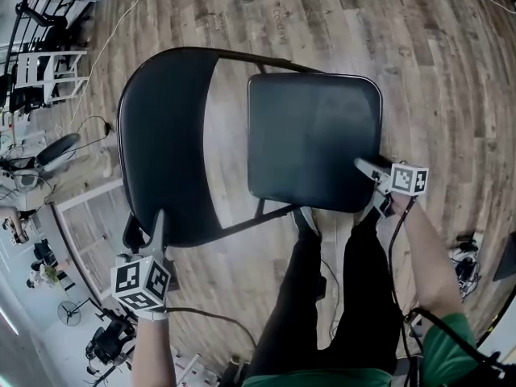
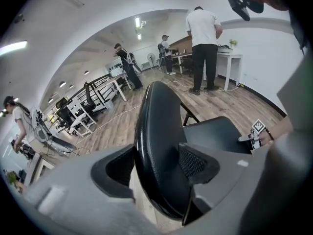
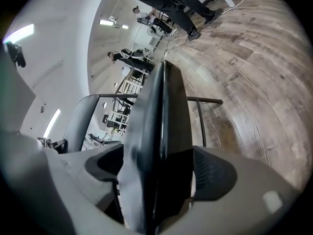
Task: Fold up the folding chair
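Note:
The black folding chair stands unfolded on the wood floor, seen from above in the head view. Its curved backrest (image 1: 161, 135) is at the left and its seat (image 1: 314, 139) at the right. My left gripper (image 1: 157, 222) straddles the backrest's near edge. In the left gripper view the backrest (image 2: 156, 121) stands between the jaws, with a gap at the left pad (image 2: 113, 169). My right gripper (image 1: 369, 185) is at the seat's near right edge. The seat edge (image 3: 159, 111) runs between its wide jaws, and a sliver of light shows beside the right pad (image 3: 212, 173).
The person's legs in black trousers (image 1: 322, 297) stand just behind the chair. A cable (image 1: 97, 123) lies on the floor at the left, near white racks (image 1: 40, 71). People (image 2: 203, 48) stand at desks along the far wall. Wood floor (image 1: 435, 63) lies beyond the chair.

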A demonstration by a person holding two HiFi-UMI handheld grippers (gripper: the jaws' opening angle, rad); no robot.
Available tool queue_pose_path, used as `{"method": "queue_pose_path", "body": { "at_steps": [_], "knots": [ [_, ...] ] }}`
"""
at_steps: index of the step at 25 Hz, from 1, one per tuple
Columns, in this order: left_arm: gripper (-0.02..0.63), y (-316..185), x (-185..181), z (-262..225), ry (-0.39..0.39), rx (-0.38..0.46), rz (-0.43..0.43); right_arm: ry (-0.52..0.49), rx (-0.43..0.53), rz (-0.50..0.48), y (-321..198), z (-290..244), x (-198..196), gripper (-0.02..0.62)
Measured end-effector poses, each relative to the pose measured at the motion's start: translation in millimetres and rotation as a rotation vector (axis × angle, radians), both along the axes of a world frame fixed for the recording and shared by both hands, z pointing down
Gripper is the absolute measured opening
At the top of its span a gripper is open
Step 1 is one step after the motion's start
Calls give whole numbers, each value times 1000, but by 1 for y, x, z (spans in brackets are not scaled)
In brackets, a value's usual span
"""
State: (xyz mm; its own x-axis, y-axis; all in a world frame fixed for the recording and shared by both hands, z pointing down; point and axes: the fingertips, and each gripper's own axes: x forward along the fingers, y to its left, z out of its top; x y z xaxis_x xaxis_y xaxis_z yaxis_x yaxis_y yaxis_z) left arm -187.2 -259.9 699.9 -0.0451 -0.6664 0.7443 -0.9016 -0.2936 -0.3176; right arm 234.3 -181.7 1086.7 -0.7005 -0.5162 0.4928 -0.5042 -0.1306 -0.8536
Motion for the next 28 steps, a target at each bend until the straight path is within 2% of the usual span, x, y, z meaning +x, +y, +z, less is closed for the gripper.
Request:
{"method": "queue_pose_path", "body": {
  "at_steps": [2,5,10,14,28],
  "knots": [
    [291,1,-1,1,5,-9,6,26,0,-8,2,4,-3,433],
    [281,4,-2,-1,26,-28,4,6,-29,9,5,5,-1,390],
    [262,3,1,-4,71,-26,-20,29,-57,23,2,4,5,387],
    [253,1,-4,-13,92,-12,-46,20,-53,18,-2,-12,-4,387],
    [226,-8,-45,-102,153,114,-74,-90,4,9,-25,-163,-94,387]
  ]
}}
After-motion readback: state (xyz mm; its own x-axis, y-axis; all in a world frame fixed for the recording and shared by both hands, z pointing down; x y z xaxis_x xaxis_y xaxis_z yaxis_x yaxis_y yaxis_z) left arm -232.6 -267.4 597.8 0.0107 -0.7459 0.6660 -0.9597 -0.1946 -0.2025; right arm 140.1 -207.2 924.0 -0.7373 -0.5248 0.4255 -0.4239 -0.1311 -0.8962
